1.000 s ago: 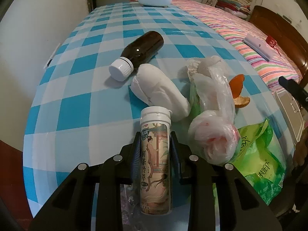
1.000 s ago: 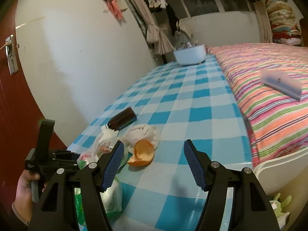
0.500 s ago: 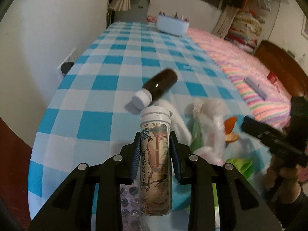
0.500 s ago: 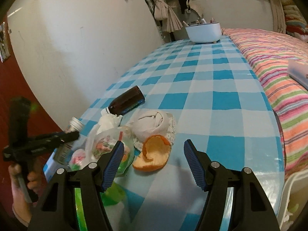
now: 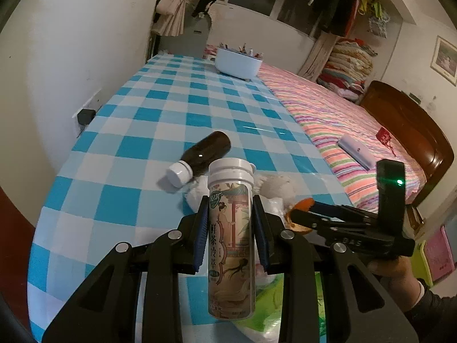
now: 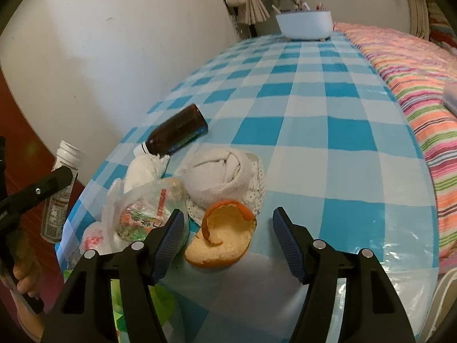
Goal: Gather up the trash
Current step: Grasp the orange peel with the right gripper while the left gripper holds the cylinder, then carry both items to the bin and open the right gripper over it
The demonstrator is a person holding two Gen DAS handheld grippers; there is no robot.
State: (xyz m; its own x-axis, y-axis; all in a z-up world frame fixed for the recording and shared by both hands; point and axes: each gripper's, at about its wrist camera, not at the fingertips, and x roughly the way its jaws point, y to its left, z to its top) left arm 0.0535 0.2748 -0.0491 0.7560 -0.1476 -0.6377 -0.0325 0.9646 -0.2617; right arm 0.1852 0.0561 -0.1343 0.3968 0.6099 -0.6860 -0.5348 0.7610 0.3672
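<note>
Two grippers up: left gripper [image 5: 230, 228] clamped on upright tea tube [image 5: 230, 240]. Right gripper [image 6: 227, 240] spread wide, orange peel [image 6: 221, 238] between fingertips.

left wrist: above near edge, facing down the blue-checked tabletop [image 5: 171, 120] | right wrist: low, close | shared: curled orange peel [image 6: 222, 237], brown glass bottle [image 5: 205, 151]

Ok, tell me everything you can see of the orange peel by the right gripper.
The orange peel is one curled, cup-shaped piece, orange skin outside, pale pith facing up, edges ragged. It lies on the checked tablecloth, in front of the open right gripper, between its fingertips, which don't touch it. Its far edge meets the white lace-edged cloth bundle.
</note>
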